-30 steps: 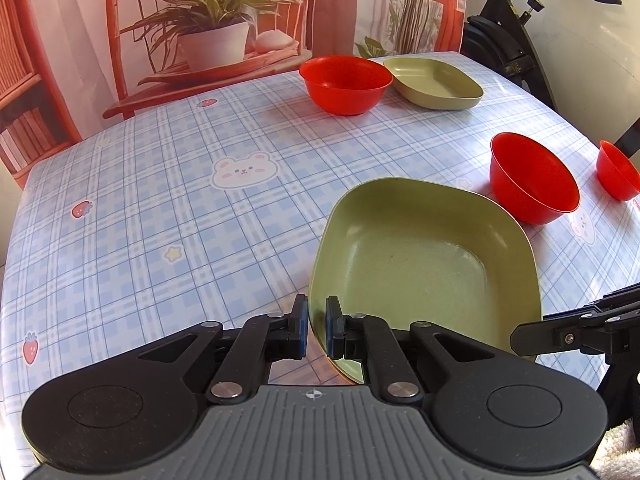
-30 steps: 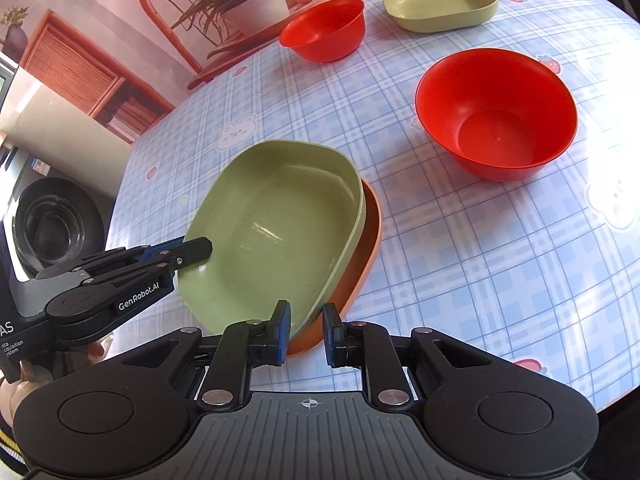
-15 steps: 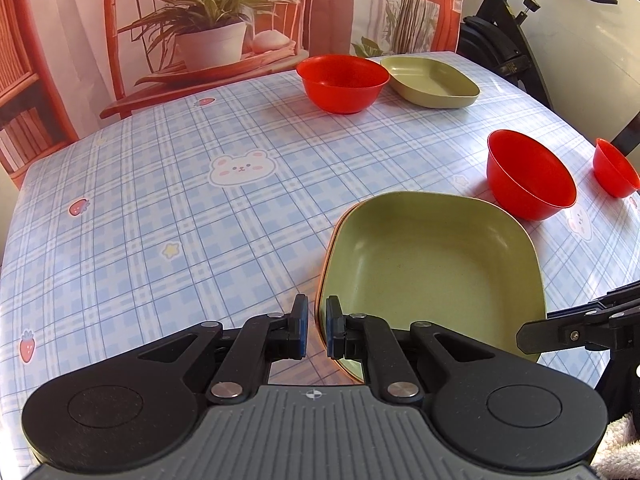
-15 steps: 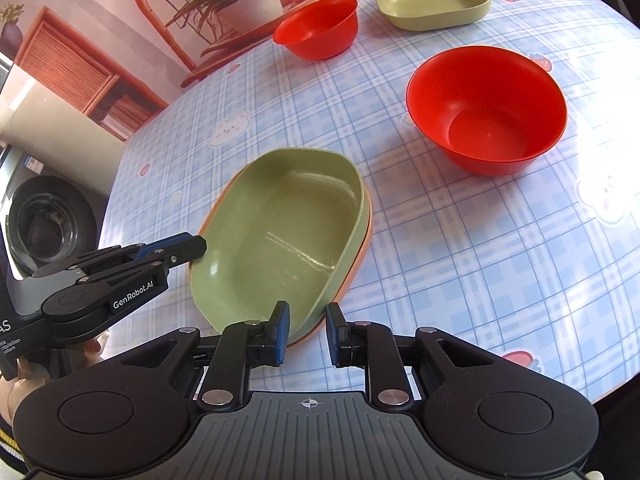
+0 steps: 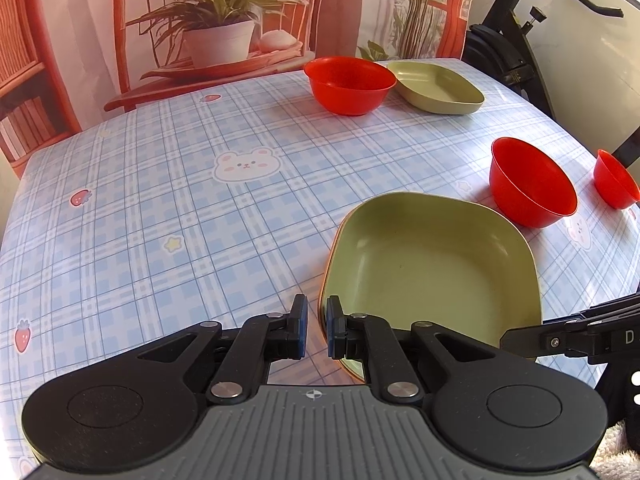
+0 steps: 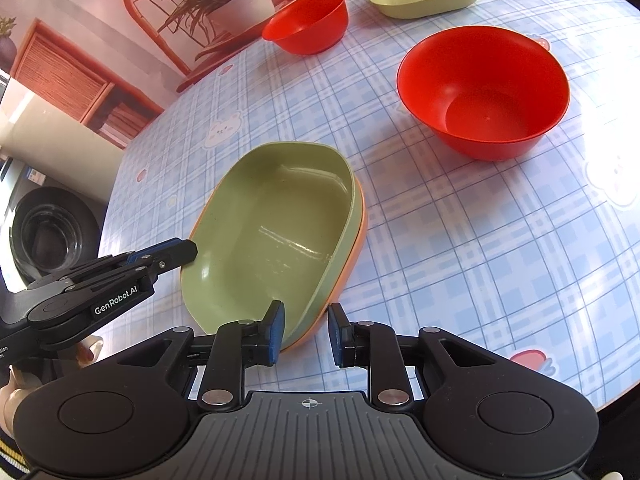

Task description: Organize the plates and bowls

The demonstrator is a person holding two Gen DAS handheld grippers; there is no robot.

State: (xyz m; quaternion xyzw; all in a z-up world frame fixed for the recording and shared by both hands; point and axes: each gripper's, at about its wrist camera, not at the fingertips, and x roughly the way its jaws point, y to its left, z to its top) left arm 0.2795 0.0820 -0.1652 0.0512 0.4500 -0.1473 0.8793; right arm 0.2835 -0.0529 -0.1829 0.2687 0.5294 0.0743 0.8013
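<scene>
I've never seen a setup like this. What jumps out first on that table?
Nearest is a green plate nested on an orange plate, with the black right tool opening around their rim. Bright red bowls stand out on the blue checked tablecloth: one just beyond the stack, another at the far edge beside a second green plate.

Green plate (image 6: 276, 236) now sits nested flat in the orange plate (image 6: 352, 256); earlier it was tilted. My right gripper (image 6: 306, 334) jaws are opening off their near rim.

Ahead-left of the left gripper (image 5: 314, 330) the table (image 5: 168, 200) lies bare. Stacked plates (image 6: 276, 232) sit right before both grippers; a red bowl (image 6: 484, 92) blocks the right gripper's (image 6: 306, 334) front-right.
</scene>
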